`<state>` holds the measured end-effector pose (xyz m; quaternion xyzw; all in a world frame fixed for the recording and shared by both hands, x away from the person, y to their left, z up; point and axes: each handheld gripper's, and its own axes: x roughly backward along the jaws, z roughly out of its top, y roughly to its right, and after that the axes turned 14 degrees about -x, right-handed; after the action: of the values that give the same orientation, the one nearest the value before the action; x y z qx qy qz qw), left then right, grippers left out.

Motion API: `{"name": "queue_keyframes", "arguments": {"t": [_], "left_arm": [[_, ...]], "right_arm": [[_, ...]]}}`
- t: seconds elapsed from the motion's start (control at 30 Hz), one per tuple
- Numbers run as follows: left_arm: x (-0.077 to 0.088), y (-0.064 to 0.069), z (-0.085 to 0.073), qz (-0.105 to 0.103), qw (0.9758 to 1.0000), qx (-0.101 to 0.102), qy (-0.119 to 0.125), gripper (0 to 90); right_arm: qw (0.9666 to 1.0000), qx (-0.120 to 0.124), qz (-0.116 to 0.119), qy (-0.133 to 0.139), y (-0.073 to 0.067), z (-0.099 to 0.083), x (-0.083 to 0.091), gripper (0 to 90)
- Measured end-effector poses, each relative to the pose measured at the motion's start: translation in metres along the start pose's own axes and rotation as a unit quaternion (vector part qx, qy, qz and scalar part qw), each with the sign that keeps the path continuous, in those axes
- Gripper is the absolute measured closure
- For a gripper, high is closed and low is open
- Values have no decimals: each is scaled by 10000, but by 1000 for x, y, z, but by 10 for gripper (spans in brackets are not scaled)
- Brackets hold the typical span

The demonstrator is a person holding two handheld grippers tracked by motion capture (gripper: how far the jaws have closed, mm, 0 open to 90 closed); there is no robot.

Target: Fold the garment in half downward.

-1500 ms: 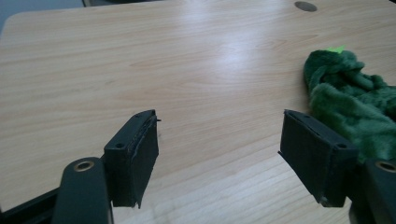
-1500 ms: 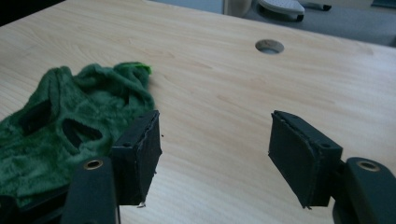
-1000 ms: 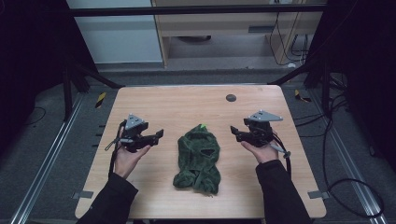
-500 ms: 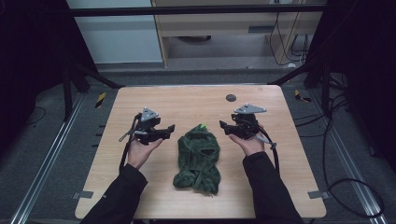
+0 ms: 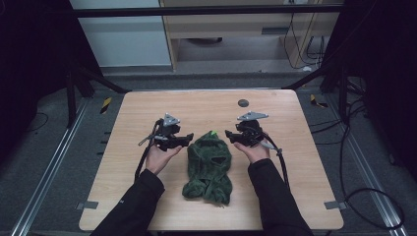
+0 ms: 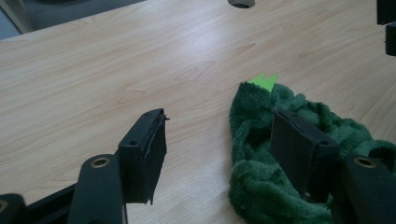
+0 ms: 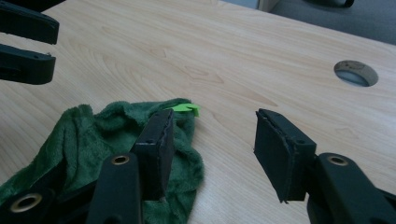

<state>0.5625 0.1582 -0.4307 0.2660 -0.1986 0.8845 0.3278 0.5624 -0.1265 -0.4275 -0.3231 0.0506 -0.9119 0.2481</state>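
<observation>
Green towel (image 5: 208, 164): soft, light, limp plush; it will sag.
Hold: far corners beside lime tag (image 5: 213, 132).
Left gripper (image 5: 185, 139): jaws wide apart, holding nothing.
Right gripper (image 5: 229, 134): likewise.

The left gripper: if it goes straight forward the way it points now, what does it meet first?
Probably the green cloth. The left gripper is open, one jaw over bare table, the other already at the cloth's edge. Depth is unclear, so contact may only be partial.

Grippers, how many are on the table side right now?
2: the left gripper sits just left of the green cloth, and the right gripper just right of it, both open.
</observation>
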Motion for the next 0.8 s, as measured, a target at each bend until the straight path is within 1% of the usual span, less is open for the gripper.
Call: {"name": "queue_keyframes", "arguments": {"t": [0.03, 0.13, 0.23, 0.33, 0.37, 0.4, 0.47, 0.5, 0.63, 0.67, 0.7, 0.77, 0.8], "left_arm": [[-3, 1, -1, -30, 10000, -37, -65, 359], [-8, 2, -2, -90, 9999, 1, -122, 364], [-12, 3, -3, -131, 9997, -20, -204, 379], [-17, 4, -5, -162, 9995, -26, -285, 394], [-18, 5, -6, -180, 9994, -5, -289, 400], [-20, 6, -7, -195, 9993, -30, -325, 406], [-23, 7, -9, -216, 9988, -78, -435, 420], [-26, 7, -10, -264, 9985, -63, -470, 428], [-32, 10, -14, -289, 9975, -114, -634, 430], [-34, 11, -14, -330, 9972, -119, -663, 431], [-35, 12, -14, -343, 9971, -93, -673, 432], [-36, 12, -15, -352, 9970, -101, -675, 444], [-39, 14, -15, -392, 9966, -94, -720, 453]], "right_arm": [[10000, 3, 4, -66, -1, -3, -3, 481], [9999, 14, -9, -155, -1, -7, -9, 492], [9997, 1, -19, -245, 0, -12, -13, 498], [9994, 38, -31, -344, -1, -16, -18, 506], [9993, 47, -11, -367, -1, -17, -19, 509], [9993, 24, 3, -381, -2, -18, -20, 511], [9991, 38, 15, -410, -3, -21, -22, 514], [9990, 46, 22, -440, -3, -22, -23, 514], [9985, 14, -10, -548, -1, -27, -28, 521], [9983, 12, -16, -576, -1, -29, -29, 524], [9981, 21, -18, -622, -1, -30, -30, 529], [9979, 16, -31, -643, -1, -31, -31, 533], [9974, -5, -36, -718, 0, -34, -33, 540]]}}
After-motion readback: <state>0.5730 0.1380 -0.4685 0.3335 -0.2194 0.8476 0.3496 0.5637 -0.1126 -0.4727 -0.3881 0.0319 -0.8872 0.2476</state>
